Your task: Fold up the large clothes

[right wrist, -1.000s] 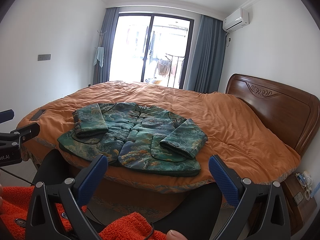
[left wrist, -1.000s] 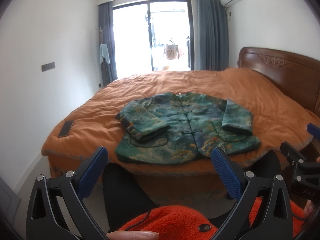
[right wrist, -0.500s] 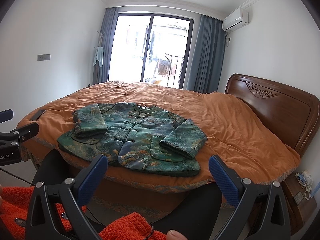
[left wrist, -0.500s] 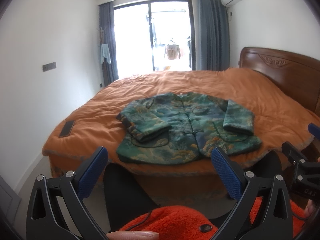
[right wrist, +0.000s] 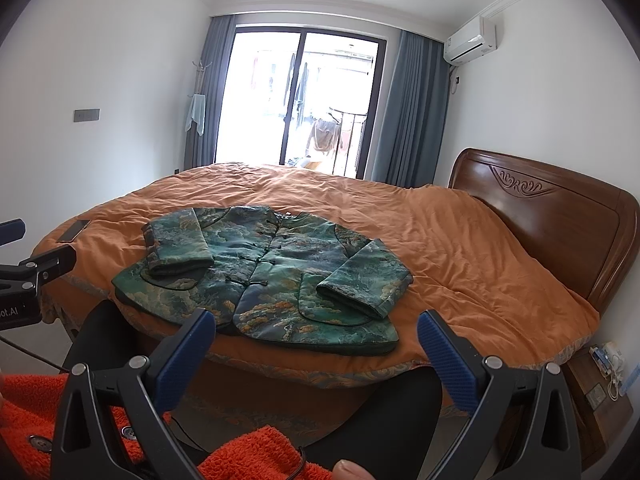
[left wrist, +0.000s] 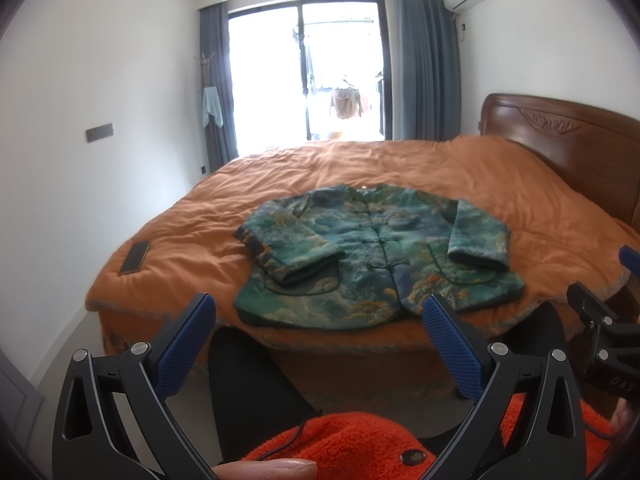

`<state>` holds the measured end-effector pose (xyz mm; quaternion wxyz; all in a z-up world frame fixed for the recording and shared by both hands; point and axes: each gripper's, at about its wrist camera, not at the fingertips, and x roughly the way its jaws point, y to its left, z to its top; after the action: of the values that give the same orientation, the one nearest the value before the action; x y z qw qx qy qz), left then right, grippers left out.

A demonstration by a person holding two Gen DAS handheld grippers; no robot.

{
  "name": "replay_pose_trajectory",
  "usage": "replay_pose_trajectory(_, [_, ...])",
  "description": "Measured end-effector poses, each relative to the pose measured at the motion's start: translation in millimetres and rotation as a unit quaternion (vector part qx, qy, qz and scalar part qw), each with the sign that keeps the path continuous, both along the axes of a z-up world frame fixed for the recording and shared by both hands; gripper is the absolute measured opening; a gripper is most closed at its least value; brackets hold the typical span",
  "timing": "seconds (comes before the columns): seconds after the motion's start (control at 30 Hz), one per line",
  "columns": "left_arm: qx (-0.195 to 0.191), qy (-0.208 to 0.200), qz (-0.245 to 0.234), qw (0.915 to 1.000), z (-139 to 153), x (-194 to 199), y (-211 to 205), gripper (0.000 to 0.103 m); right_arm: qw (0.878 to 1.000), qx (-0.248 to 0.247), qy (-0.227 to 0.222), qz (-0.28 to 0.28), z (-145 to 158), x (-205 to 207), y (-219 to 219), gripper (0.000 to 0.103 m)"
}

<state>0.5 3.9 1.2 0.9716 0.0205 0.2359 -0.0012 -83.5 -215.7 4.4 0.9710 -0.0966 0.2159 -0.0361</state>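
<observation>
Blue-padded jaws on both the left gripper point(left wrist: 318, 320) and right gripper point(right wrist: 316, 338) gape wide, holding nothing, hovering short of the bed point(right wrist: 460, 248). Green patterned jacket point(right wrist: 272, 268) lies flat near the bed's front edge, sleeves folded in. Dark phone point(left wrist: 135, 256) sits left of it.
</observation>
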Motion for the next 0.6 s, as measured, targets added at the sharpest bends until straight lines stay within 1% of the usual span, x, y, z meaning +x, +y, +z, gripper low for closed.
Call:
replay_pose_trajectory(0.3, [-0.002, 0.005, 0.002, 1.0, -3.5, 6.1, 10.3, 0.103, 1.0, 0.003, 0.002, -0.002, 1.0, -0.5, -3.1, 0.103])
replay_pose_trajectory(0.33, [-0.001, 0.006, 0.003, 1.0, -2.2, 8.0, 18.5, 0.103, 1.0, 0.004, 0.002, -0.002, 2.6, -0.1, -4.6, 0.103])
replay_pose_trajectory(0.5, [0.001, 0.008, 0.002, 1.0, -2.0, 7.1, 14.7, 0.103, 1.0, 0.009, 0.003, -0.006, 5.8, 3.1, -8.9, 0.103])
replay_pose_trajectory(0.6, [0.002, 0.013, 0.002, 0.9999, -2.0, 9.6, 13.9, 0.103, 1.0, 0.02, 0.001, -0.019, 9.3, 9.9, -16.3, 0.103])
